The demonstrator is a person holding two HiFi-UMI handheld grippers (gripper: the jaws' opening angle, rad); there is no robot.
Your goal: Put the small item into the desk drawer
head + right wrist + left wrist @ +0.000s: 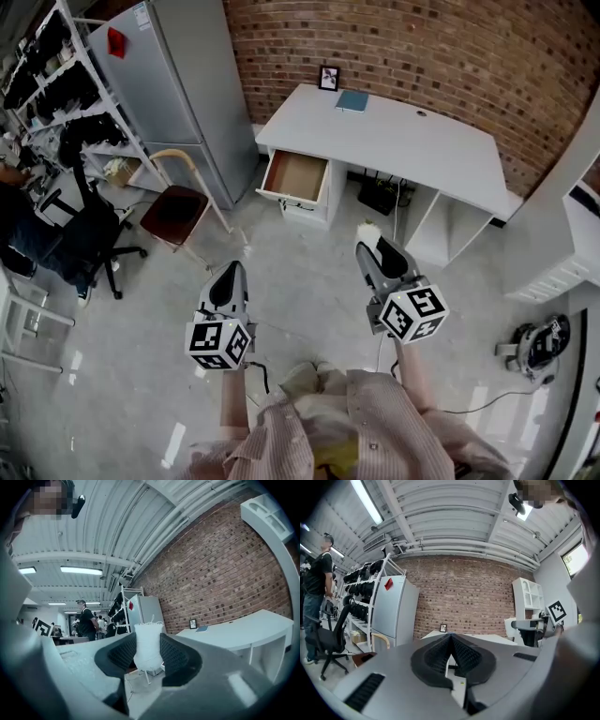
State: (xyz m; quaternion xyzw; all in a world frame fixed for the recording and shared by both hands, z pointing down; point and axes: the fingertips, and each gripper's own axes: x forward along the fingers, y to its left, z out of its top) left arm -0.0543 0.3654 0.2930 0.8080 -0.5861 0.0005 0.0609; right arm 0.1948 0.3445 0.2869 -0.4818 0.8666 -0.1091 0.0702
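My right gripper (368, 234) is held level above the floor, shut on a small white item (148, 645) that stands upright between its ribbed pads; the item (367, 231) shows as a pale tuft at the jaw tips in the head view. My left gripper (228, 273) hangs level to the left of it, its jaws shut together at the tips with nothing between them (451, 637). Ahead stands the white desk (394, 141). Its drawer (294, 176) at the left end is pulled open, with a bare brown bottom showing.
A grey fridge (178, 84) stands left of the desk, with a wooden chair (180, 208) in front of it. A black office chair (89, 234) and shelving (56, 75) sit far left. A black box (380, 195) lies under the desk. White shelves (562, 253) stand right, with a device (539, 345) on the floor.
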